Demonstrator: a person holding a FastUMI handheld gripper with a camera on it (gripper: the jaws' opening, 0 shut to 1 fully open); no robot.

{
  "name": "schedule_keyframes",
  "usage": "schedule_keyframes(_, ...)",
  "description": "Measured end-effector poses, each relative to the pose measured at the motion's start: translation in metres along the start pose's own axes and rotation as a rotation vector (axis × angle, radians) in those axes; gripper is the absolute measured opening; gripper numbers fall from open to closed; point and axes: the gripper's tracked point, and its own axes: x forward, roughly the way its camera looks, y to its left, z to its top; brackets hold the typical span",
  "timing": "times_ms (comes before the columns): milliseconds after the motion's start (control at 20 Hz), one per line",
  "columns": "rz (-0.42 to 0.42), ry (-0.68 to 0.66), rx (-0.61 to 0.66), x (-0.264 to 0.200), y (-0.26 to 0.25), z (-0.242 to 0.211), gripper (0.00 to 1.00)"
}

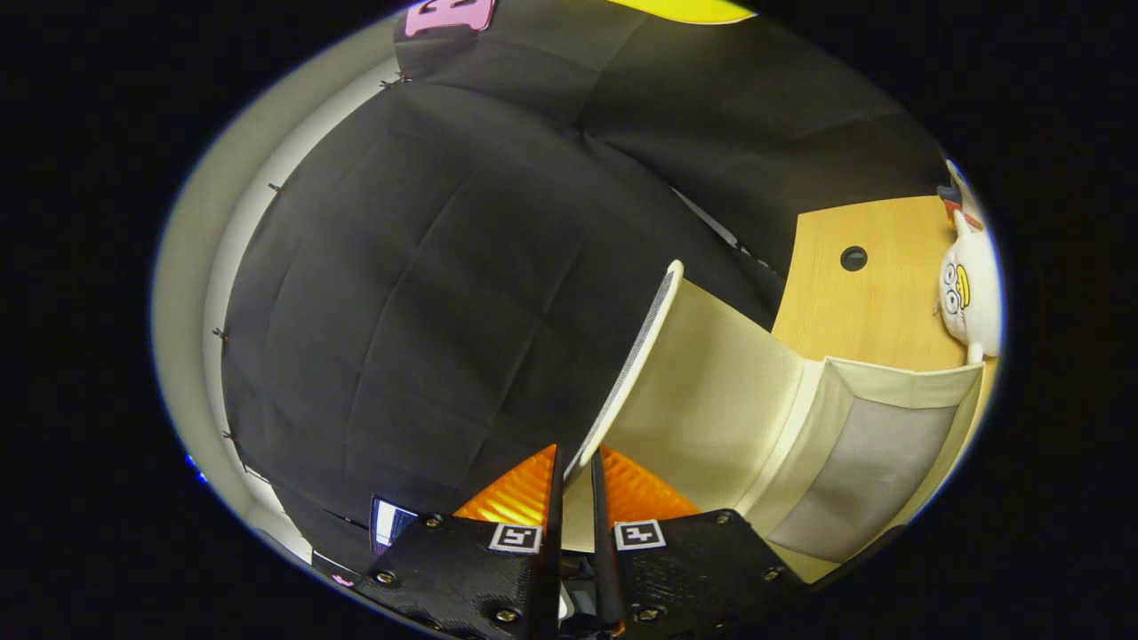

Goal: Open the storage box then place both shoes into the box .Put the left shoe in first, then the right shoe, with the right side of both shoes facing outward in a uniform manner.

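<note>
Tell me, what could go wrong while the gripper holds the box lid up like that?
The gripper pinches only the thin edge of the box lid, so the lid might slip free and drop shut. Pulling too hard could also drag the whole storage box across the wooden table, perhaps toward the plush toy.

plush toy point(969, 289) | on wooden table point(876, 302) | by table's hole point(853, 259)

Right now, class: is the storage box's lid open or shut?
Open. The lid is swung up off the storage box, its edge pinched in the hand-held gripper.
</note>
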Motion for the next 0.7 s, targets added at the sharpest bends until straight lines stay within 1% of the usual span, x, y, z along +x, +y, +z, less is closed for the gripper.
schedule_keyframes(50,-0.006,-0.002,-0.003,0.006,0.0,0.002,0.15)
schedule_keyframes(100,-0.021,0.001,-0.009,0.008,-0.003,0.0,0.21)
schedule_keyframes(150,-0.038,0.007,-0.019,0.004,-0.005,0.004,0.23)
schedule_keyframes(200,-0.054,0.009,-0.029,0.015,-0.007,-0.003,0.49)
schedule_keyframes(250,-0.081,0.017,-0.041,0.016,-0.013,-0.004,0.51)
schedule_keyframes(300,-0.096,0.021,-0.055,0.01,-0.015,-0.007,0.56)
schedule_keyframes(350,-0.111,0.018,-0.065,0.006,-0.018,-0.006,0.67)
schedule_keyframes(400,-0.123,0.019,-0.074,-0.003,-0.02,-0.004,0.75)
schedule_keyframes(500,-0.156,0.016,-0.093,-0.017,-0.025,-0.004,0.75)
schedule_keyframes(550,-0.17,0.014,-0.106,-0.025,-0.029,-0.005,0.77)
schedule_keyframes(600,-0.187,0.01,-0.118,-0.035,-0.032,-0.005,0.92)
schedule_keyframes(650,-0.203,0.003,-0.133,-0.043,-0.034,-0.004,0.96)
schedule_keyframes(700,-0.222,-0.008,-0.146,-0.052,-0.038,-0.004,0.96)
